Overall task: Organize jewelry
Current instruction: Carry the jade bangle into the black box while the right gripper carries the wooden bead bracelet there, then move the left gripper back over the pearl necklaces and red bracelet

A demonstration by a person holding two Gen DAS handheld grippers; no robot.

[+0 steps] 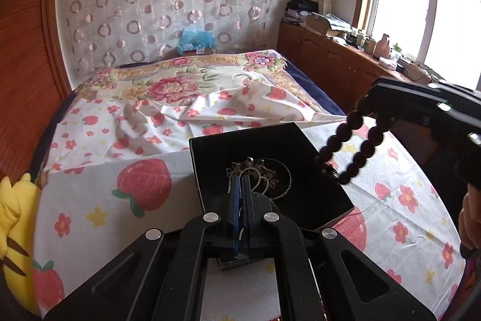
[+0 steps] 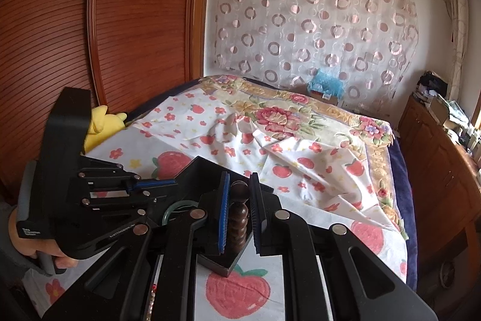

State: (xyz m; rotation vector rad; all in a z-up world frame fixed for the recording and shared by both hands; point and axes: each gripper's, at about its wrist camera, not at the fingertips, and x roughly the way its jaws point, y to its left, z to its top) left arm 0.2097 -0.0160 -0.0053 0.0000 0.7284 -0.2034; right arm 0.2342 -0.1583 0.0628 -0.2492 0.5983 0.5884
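A black jewelry tray [image 1: 216,152] lies on the strawberry-print sheet, holding a tangle of metal jewelry [image 1: 258,173] and, in the right wrist view, a pale green bangle [image 2: 180,205]. My left gripper [image 1: 241,179] is shut, its tips at the tangle over the tray; whether it grips a piece is unclear. It also shows in the right wrist view [image 2: 168,182]. My right gripper [image 2: 239,191] is shut on a dark wooden bead bracelet [image 2: 239,212], which hangs in a loop [image 1: 354,140] above the tray's right edge.
A yellow plush toy [image 1: 15,218] lies at the left edge of the bed. A wooden cabinet [image 1: 336,59] with clutter runs under the window on the right. A wooden wardrobe [image 2: 90,20] stands on the left.
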